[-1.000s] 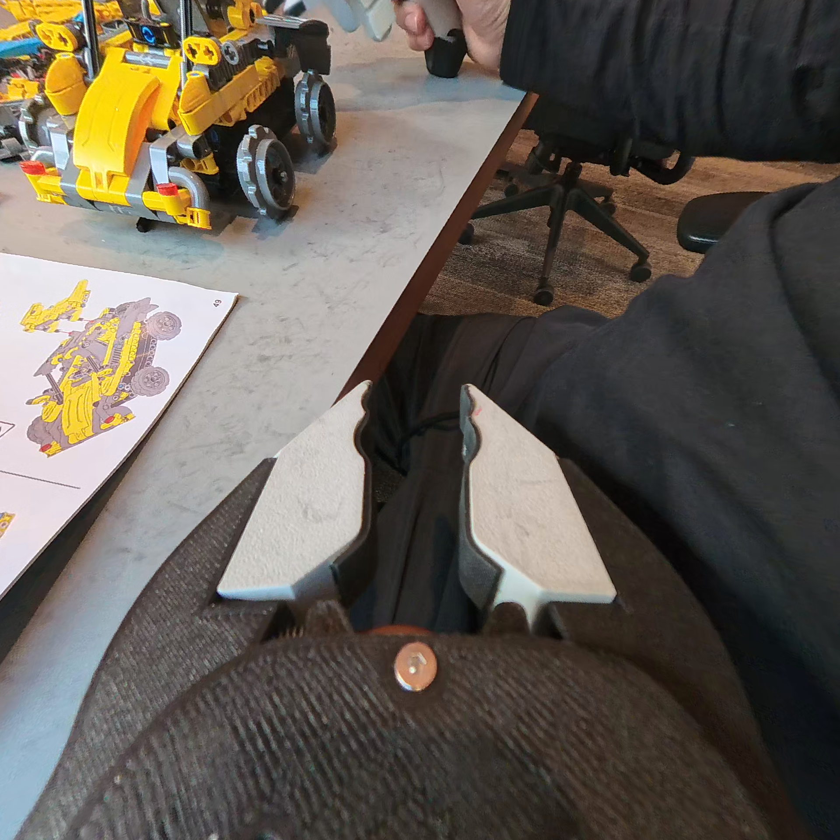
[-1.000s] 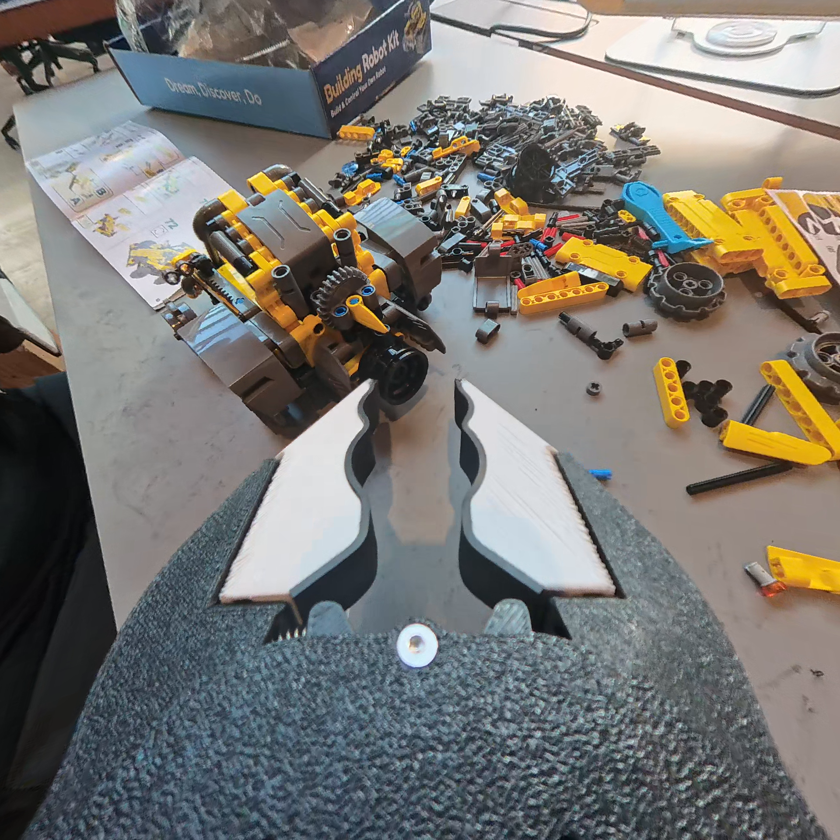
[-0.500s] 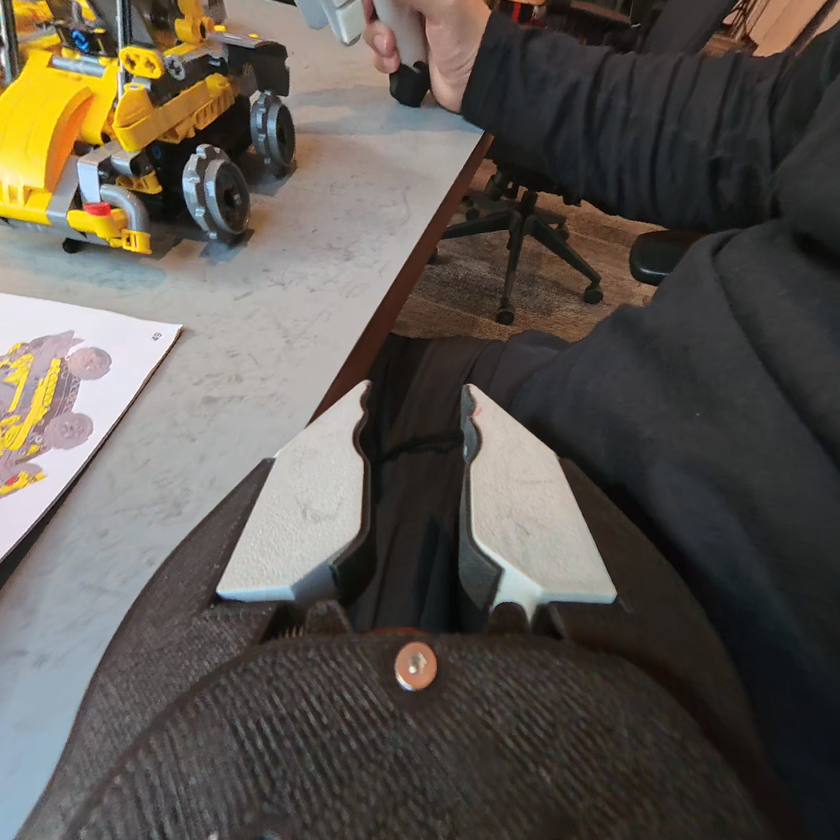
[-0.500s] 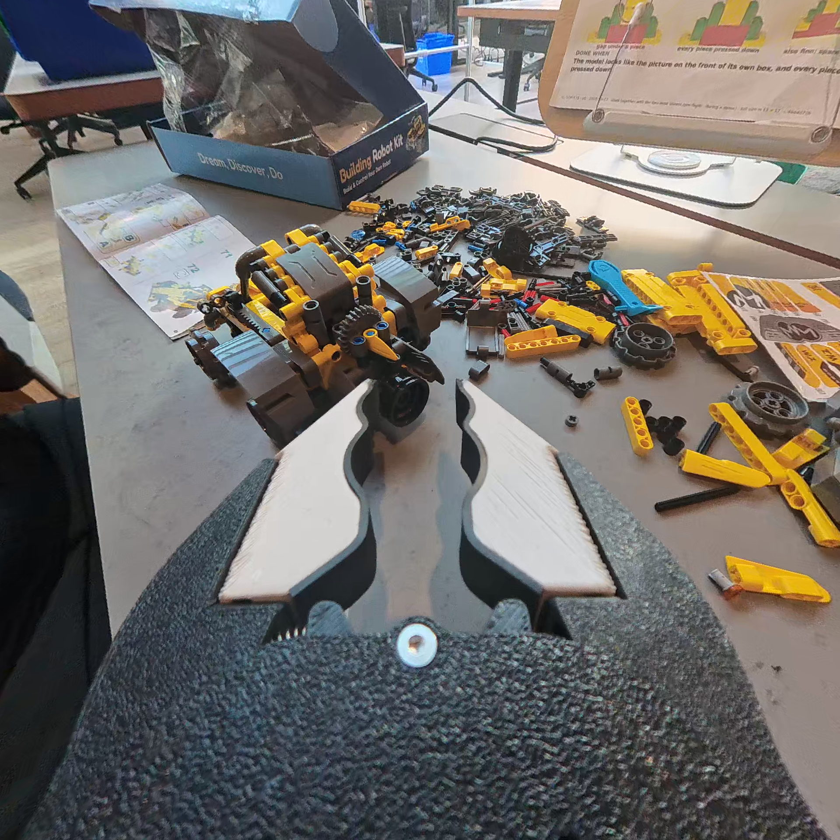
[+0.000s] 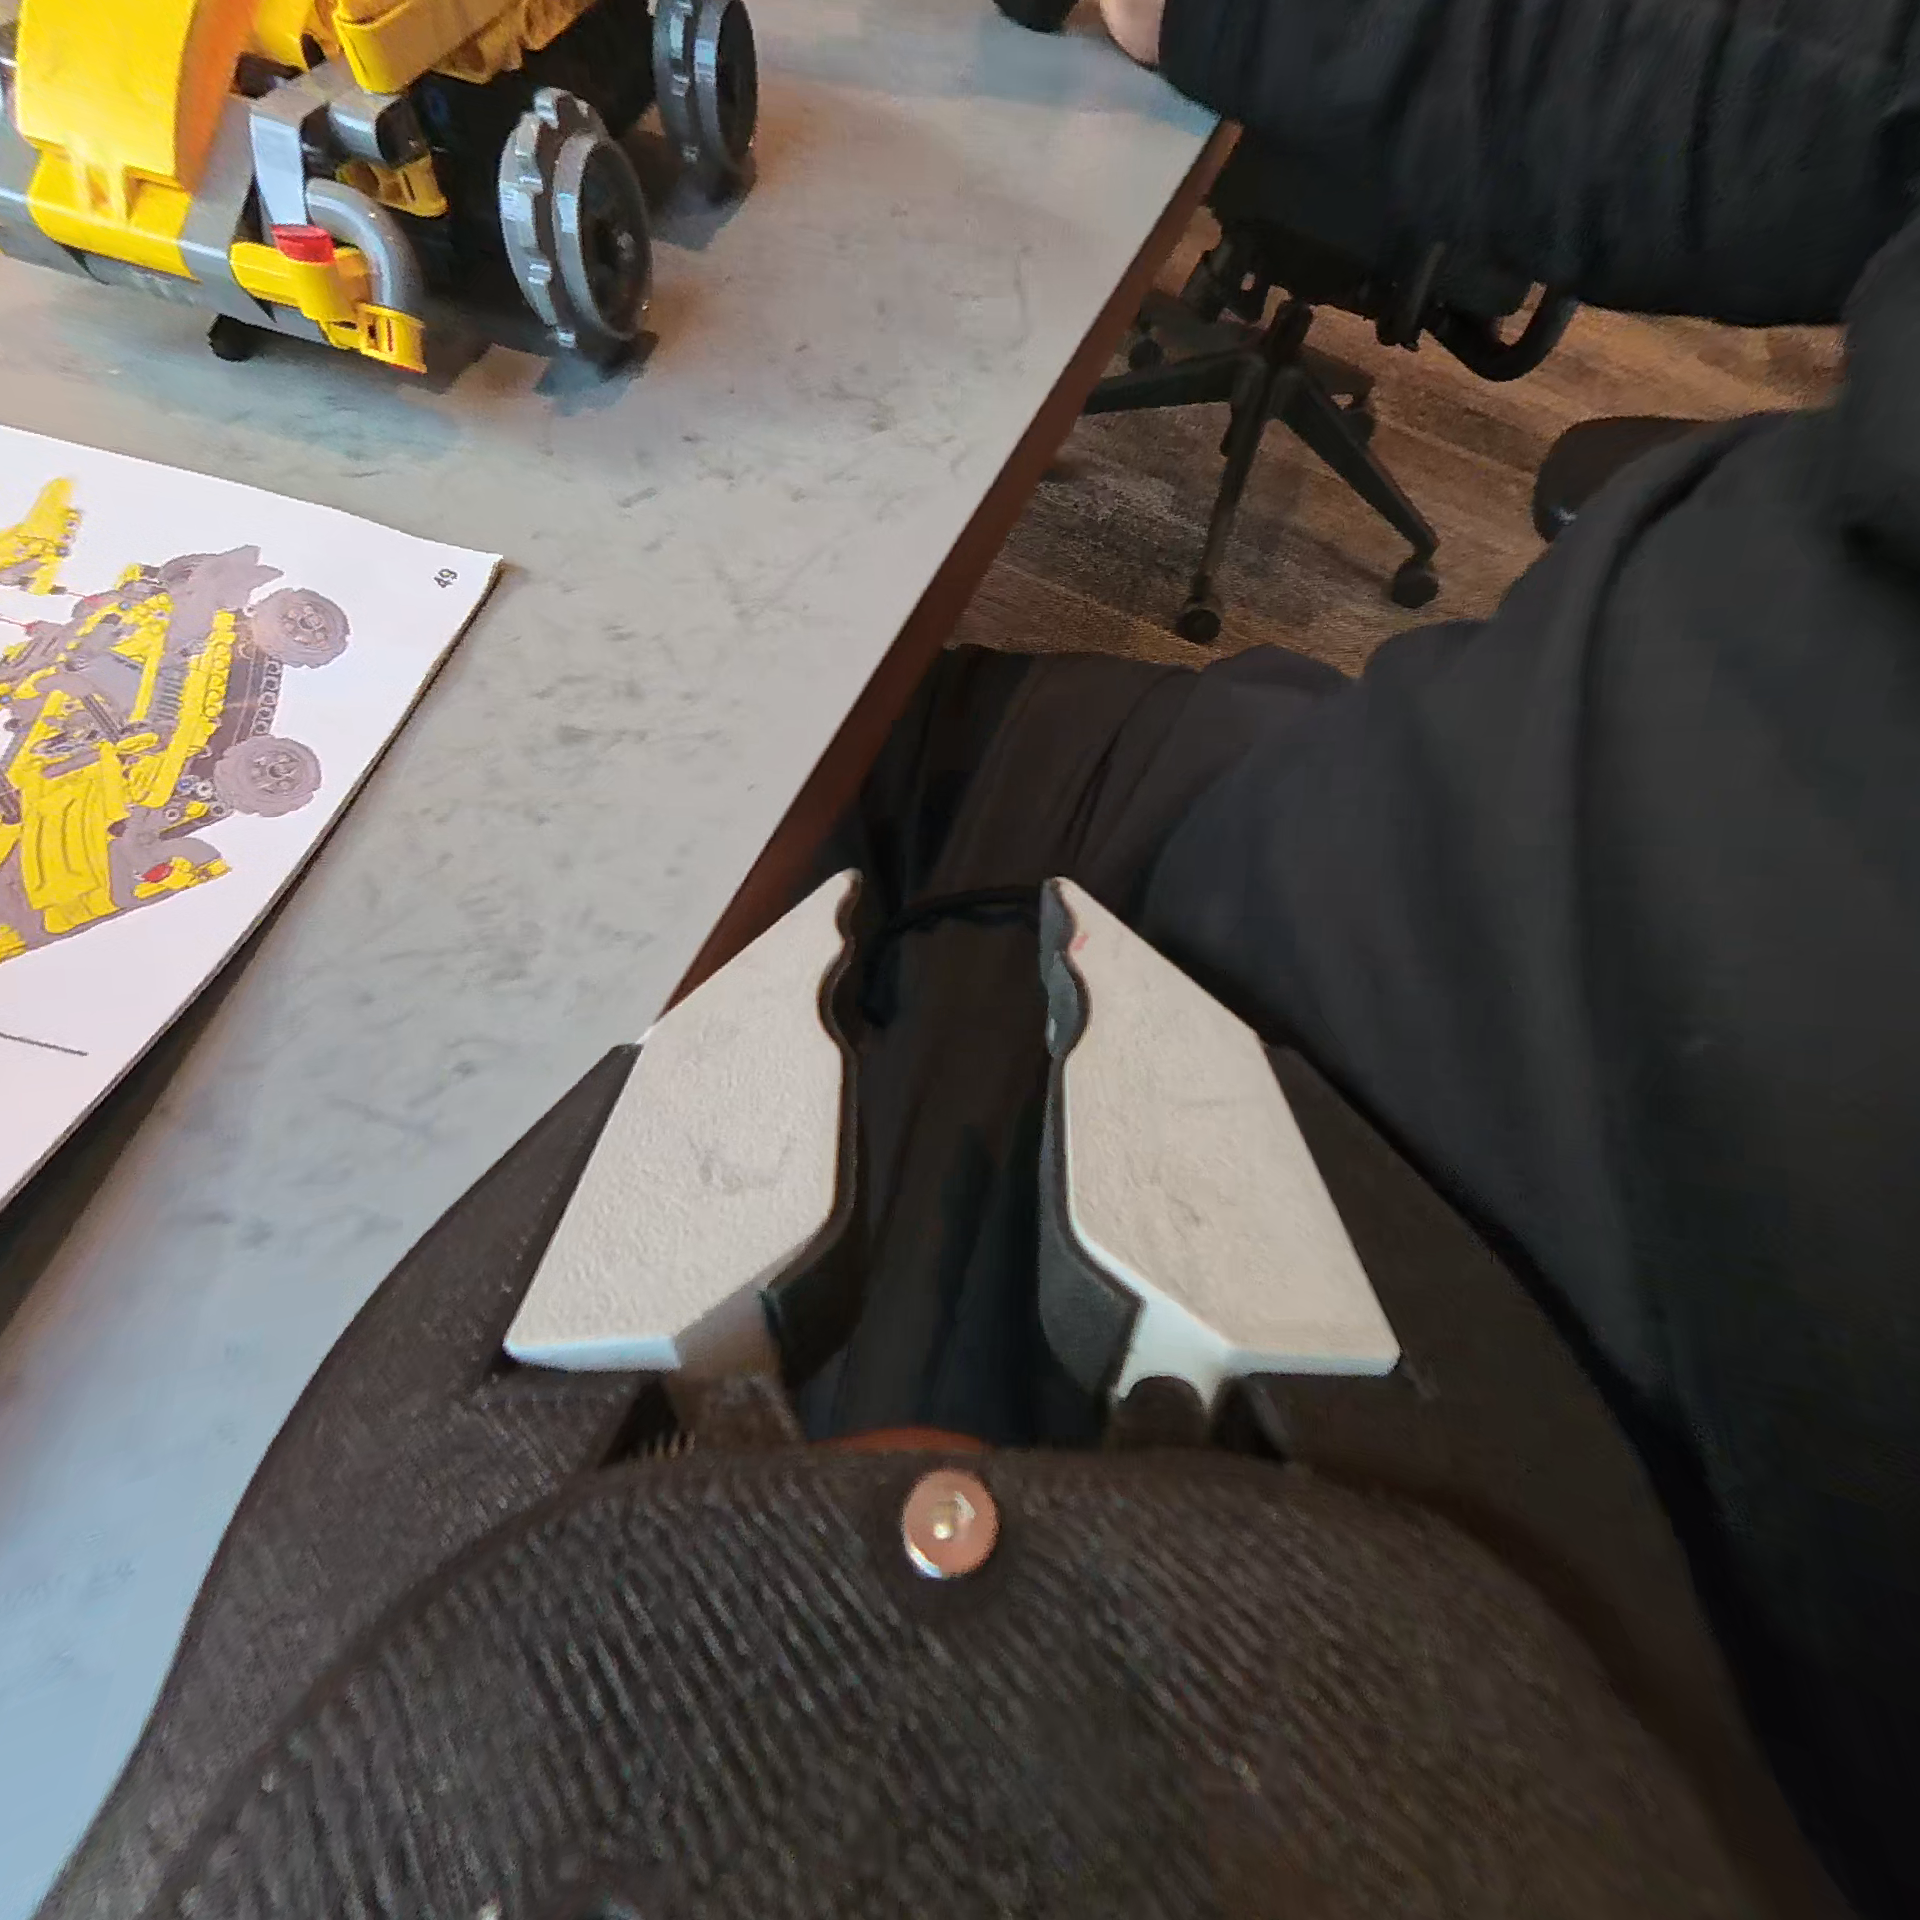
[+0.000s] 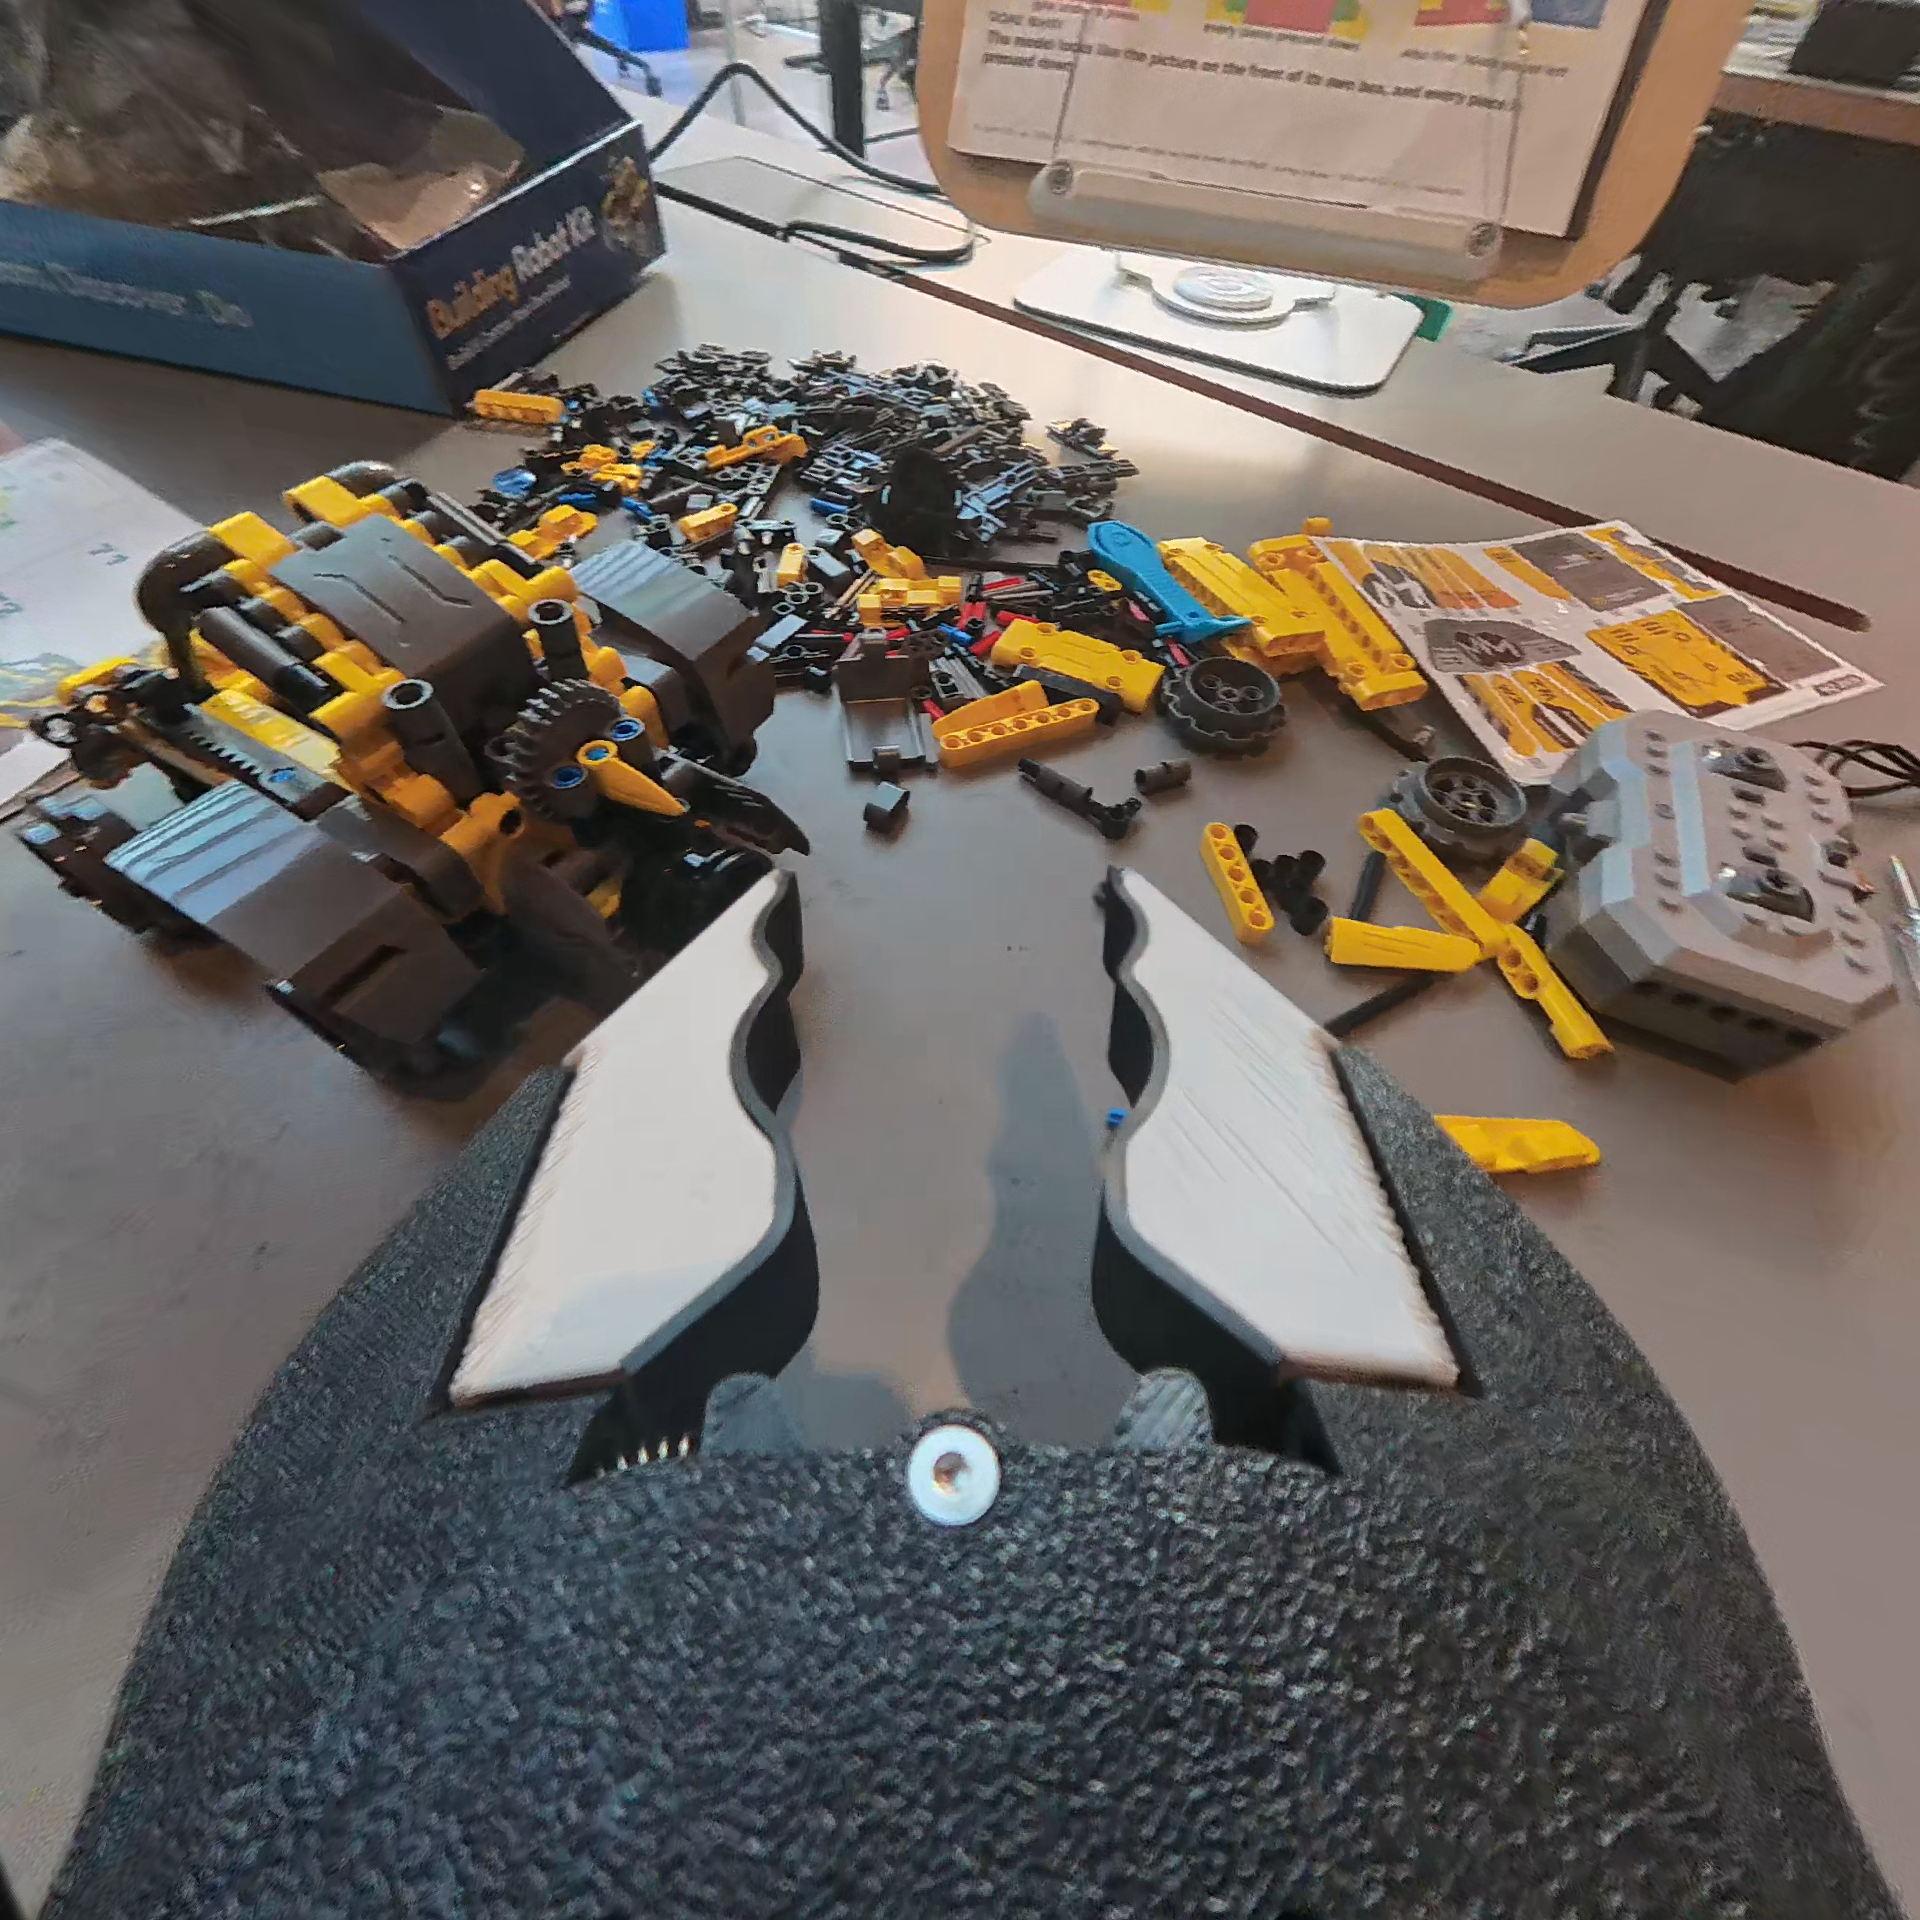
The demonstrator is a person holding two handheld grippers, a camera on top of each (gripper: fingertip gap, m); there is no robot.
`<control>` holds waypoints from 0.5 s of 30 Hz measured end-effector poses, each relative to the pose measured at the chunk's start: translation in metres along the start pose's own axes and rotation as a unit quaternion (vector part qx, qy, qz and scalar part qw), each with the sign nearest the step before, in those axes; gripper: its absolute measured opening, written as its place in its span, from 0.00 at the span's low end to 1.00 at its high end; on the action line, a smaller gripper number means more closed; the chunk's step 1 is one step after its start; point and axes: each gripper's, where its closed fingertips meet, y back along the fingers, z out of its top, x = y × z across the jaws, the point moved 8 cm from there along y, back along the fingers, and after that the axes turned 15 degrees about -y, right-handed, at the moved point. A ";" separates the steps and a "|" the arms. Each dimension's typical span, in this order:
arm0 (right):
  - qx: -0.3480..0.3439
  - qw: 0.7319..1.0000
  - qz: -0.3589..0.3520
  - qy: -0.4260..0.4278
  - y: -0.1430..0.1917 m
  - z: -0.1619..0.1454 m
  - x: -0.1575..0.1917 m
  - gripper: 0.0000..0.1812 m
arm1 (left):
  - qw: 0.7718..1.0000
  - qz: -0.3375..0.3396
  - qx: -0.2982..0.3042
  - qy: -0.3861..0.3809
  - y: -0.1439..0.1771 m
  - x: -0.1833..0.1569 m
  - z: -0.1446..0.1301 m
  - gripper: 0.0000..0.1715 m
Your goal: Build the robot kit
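Note:
In the right wrist view my right gripper (image 6: pixel 948 894) is open and empty, low over the grey table (image 6: pixel 935 987). A half-built yellow and black vehicle model (image 6: pixel 395 727) stands just left of its left fingertip. A pile of loose building pieces (image 6: pixel 883 540) lies ahead. A grey block with studs (image 6: pixel 1714 914) sits to the right. In the left wrist view my left gripper (image 5: pixel 948 904) is open with a narrow gap and empty. It hangs past the table edge (image 5: pixel 935 623) over a person's dark clothing. A yellow wheeled model (image 5: pixel 364 156) stands at the far left.
An open instruction booklet (image 5: pixel 208 727) lies left of the left gripper. An office chair (image 5: pixel 1278 416) stands on the floor beyond the table edge. A blue box (image 6: pixel 416 260), a sticker sheet (image 6: pixel 1590 634) and a board on a stand (image 6: pixel 1216 301) ring the pile. About 35 cm separates my left fingertips from my right.
My right gripper has opened wider and its view has tilted up and swung right, bringing the grey block into sight. My left gripper keeps its gap; its view has shifted slightly.

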 end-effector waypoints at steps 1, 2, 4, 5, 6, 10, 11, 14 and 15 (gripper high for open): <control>-0.005 1.000 -0.016 -0.004 0.000 0.001 -0.002 0.31 | 1.000 -0.009 -0.002 0.004 0.001 -0.001 0.000 0.17; -0.009 0.999 -0.029 -0.008 0.001 0.001 -0.005 0.32 | 1.000 -0.017 -0.003 0.006 0.003 -0.002 0.000 0.17; -0.009 0.998 -0.050 -0.022 0.000 0.002 -0.010 0.36 | 1.000 -0.009 0.004 0.001 0.006 0.000 -0.002 0.14; -0.008 0.998 -0.056 -0.030 0.000 0.002 -0.012 0.37 | 1.000 -0.003 0.009 -0.006 0.007 0.002 -0.003 0.15; -0.007 0.997 -0.062 -0.036 -0.001 0.002 -0.014 0.38 | 1.000 0.003 0.012 -0.009 0.009 0.005 -0.005 0.15; -0.007 0.995 -0.088 -0.041 -0.001 0.002 -0.019 0.39 | 1.000 -0.010 0.011 0.020 0.014 0.014 -0.011 0.13; -0.004 0.995 -0.093 -0.039 -0.002 0.002 -0.019 0.39 | 1.000 -0.013 0.006 0.023 0.016 0.015 -0.011 0.12; 0.009 0.994 -0.105 -0.023 -0.005 0.000 -0.017 0.38 | 1.000 -0.012 -0.011 0.016 0.020 0.015 -0.008 0.15; 0.013 0.994 -0.109 -0.018 -0.006 0.000 -0.017 0.38 | 1.000 -0.011 -0.015 0.013 0.021 0.015 -0.006 0.15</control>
